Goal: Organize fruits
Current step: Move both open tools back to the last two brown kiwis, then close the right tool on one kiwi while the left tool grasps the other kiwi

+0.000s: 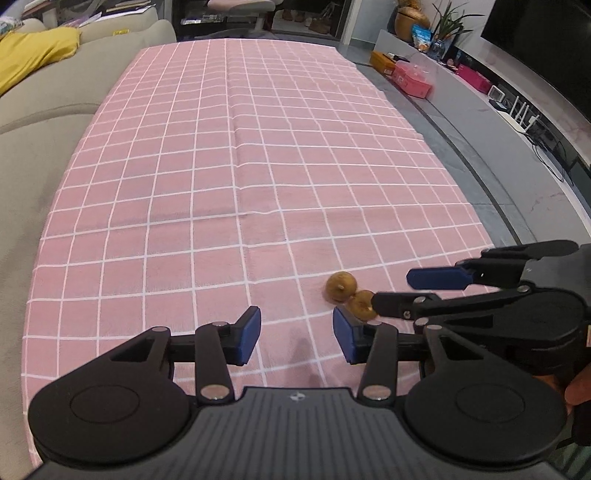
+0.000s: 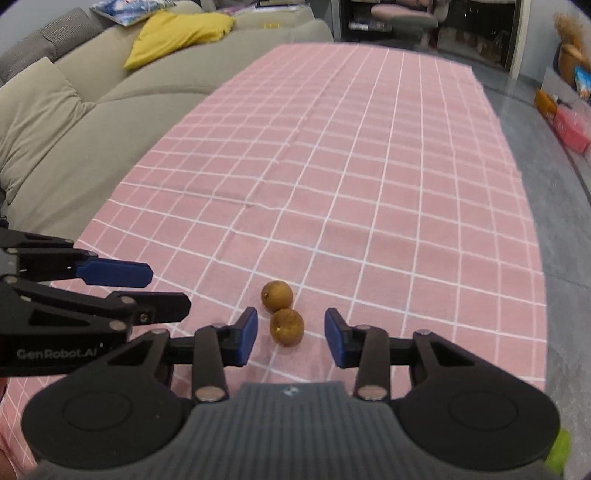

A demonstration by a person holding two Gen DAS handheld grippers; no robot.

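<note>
Two small round brown fruits lie touching on the pink checked tablecloth (image 2: 369, 184). The near fruit (image 2: 287, 326) sits between the blue pads of my right gripper (image 2: 291, 334), with a gap on each side, so the jaws stand open around it. The far fruit (image 2: 277, 295) lies just beyond the fingertips. In the left wrist view both fruits (image 1: 340, 286) (image 1: 362, 304) lie to the right of my left gripper (image 1: 297, 334), which is open with only cloth between its pads. The right gripper (image 1: 391, 291) reaches in from the right, partly hiding the near fruit. The left gripper (image 2: 170, 290) shows at the left.
A beige sofa (image 2: 74, 129) with a yellow cushion (image 2: 177, 33) runs along the table's left side. Pink and orange boxes (image 1: 410, 75) stand on the floor to the right, below a low TV shelf (image 1: 517, 122). A blurred green object (image 2: 557, 450) shows at the bottom right corner.
</note>
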